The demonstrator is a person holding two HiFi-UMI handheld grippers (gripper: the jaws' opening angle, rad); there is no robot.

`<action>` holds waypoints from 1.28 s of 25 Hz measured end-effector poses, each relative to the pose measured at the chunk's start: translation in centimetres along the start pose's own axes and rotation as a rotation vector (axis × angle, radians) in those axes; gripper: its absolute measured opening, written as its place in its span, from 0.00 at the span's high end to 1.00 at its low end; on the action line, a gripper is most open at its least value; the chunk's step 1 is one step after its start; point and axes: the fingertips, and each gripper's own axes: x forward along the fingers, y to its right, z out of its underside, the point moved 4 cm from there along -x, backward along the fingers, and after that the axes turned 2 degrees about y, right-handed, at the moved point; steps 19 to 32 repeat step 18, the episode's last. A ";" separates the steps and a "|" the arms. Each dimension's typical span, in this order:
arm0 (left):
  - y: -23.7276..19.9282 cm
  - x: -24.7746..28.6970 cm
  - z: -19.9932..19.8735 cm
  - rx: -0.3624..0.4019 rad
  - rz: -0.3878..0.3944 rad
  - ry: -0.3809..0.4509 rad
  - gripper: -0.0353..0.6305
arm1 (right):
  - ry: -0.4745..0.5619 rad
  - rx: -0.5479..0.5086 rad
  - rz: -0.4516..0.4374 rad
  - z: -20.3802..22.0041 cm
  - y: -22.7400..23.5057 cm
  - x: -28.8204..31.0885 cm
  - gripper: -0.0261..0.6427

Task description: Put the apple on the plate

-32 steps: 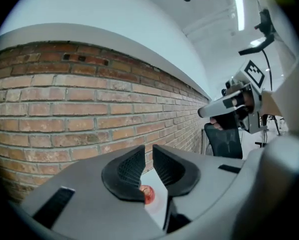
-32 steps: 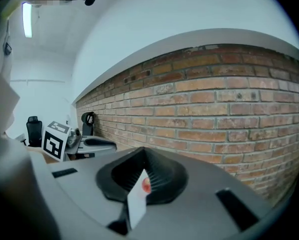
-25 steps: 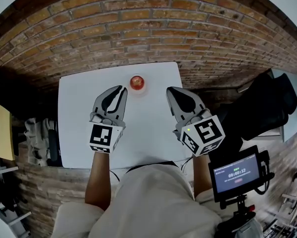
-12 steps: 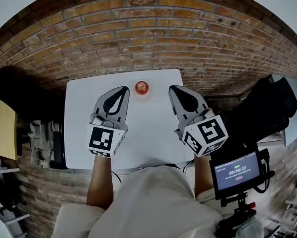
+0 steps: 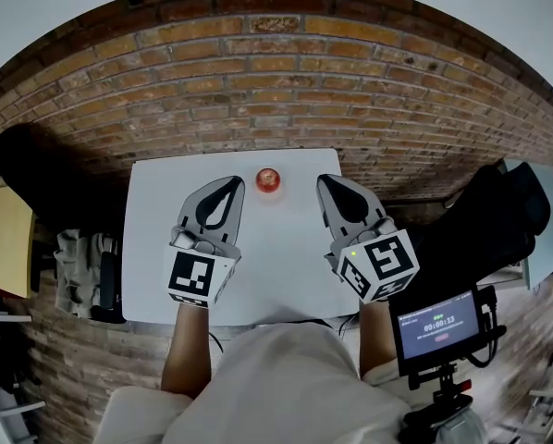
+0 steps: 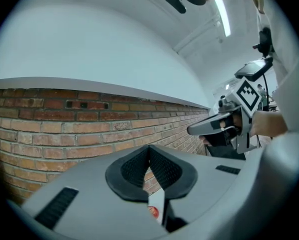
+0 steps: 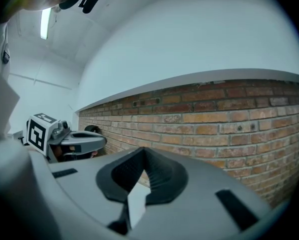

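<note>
A red apple sits near the far edge of the white table. The faint pale ring under it looks like a small plate. My left gripper hovers just left of the apple, shut and holding nothing. My right gripper hovers just right of it, shut and holding nothing too. Both point level toward the brick wall. In the left gripper view the pads meet, and the apple shows through the slit below them. The right gripper view's pads also meet, with only table under them.
A brick wall stands right behind the table's far edge. A dark bag lies at the right and a small monitor on a stand at lower right. Shelving with dark items and a yellow board are at the left.
Both grippers have risen a little above the table. The head view has tilted, so table and apple sit lower in the picture. The apple has stayed in place on the table.
</note>
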 end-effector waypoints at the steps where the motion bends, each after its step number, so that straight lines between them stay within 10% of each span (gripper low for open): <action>1: 0.0 0.0 -0.1 -0.002 0.002 0.003 0.94 | -0.002 -0.003 -0.002 0.0 -0.1 0.0 0.96; 32: -0.2 0.5 -0.8 0.012 0.004 0.038 0.94 | -0.017 -0.029 -0.007 0.2 -0.1 0.2 0.96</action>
